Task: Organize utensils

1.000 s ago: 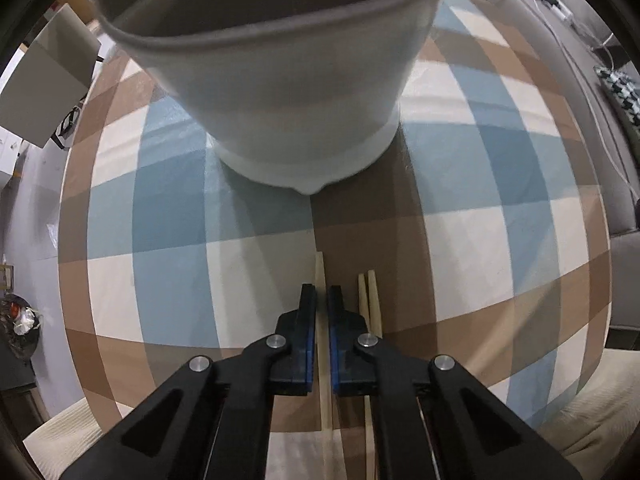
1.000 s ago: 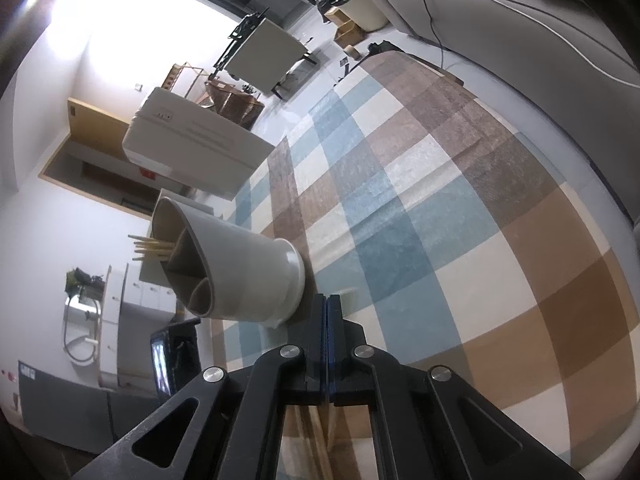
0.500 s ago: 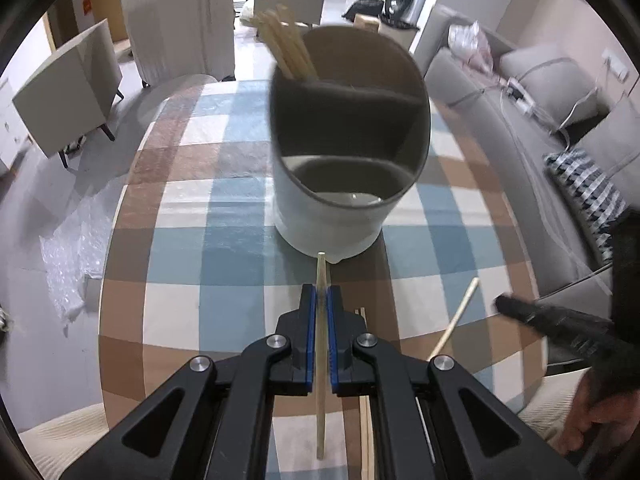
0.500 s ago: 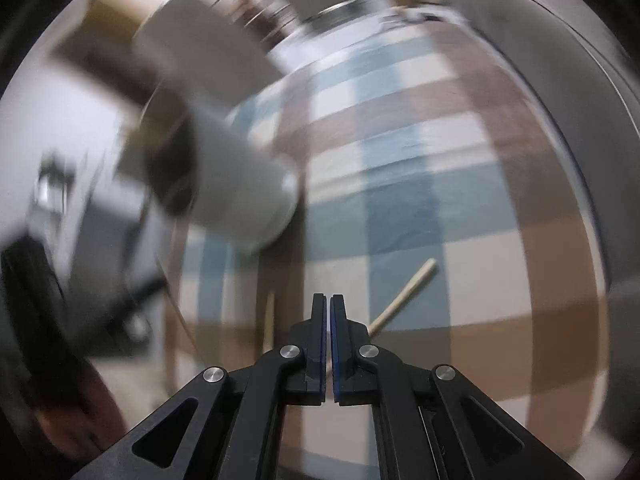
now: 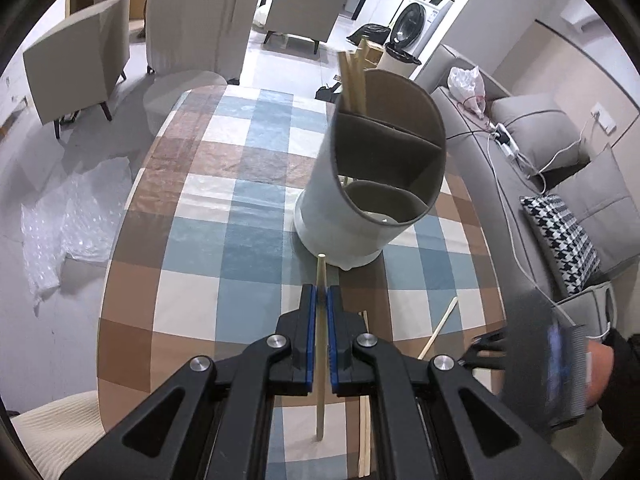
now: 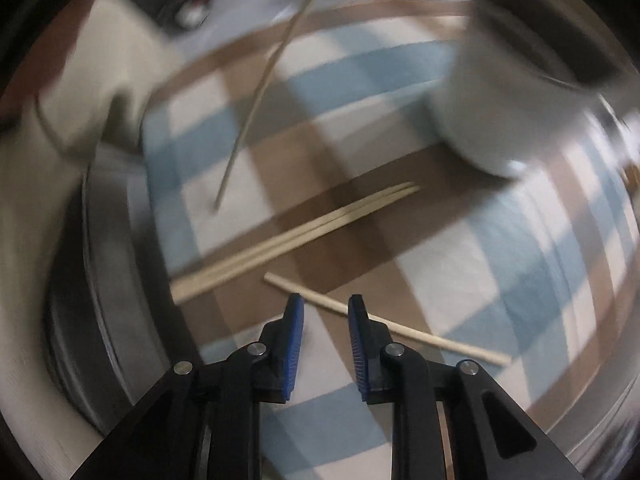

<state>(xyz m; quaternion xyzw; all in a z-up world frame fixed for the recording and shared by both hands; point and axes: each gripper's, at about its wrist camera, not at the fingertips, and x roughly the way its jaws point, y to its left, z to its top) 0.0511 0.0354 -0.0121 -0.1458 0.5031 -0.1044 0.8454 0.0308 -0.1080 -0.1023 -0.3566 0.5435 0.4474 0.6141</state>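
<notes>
left gripper (image 5: 319,300) pinches chopstick (image 5: 320,344) – aimed twelve o'clock at holder (image 5: 352,208) | right gripper (image 6: 325,306) just parting, empty – over loose chopstick (image 6: 420,334)

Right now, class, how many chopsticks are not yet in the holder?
4: one clamped in the left tongs, a pair lying together on the tablecloth, and one under the open right tongs.

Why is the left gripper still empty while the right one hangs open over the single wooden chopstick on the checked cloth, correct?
Not quite: the left gripper is not empty. The left wrist view shows it shut on a wooden chopstick. The rest holds: the right gripper hangs open over the single wooden chopstick on the checked cloth, its jaws having just been opening.
</notes>
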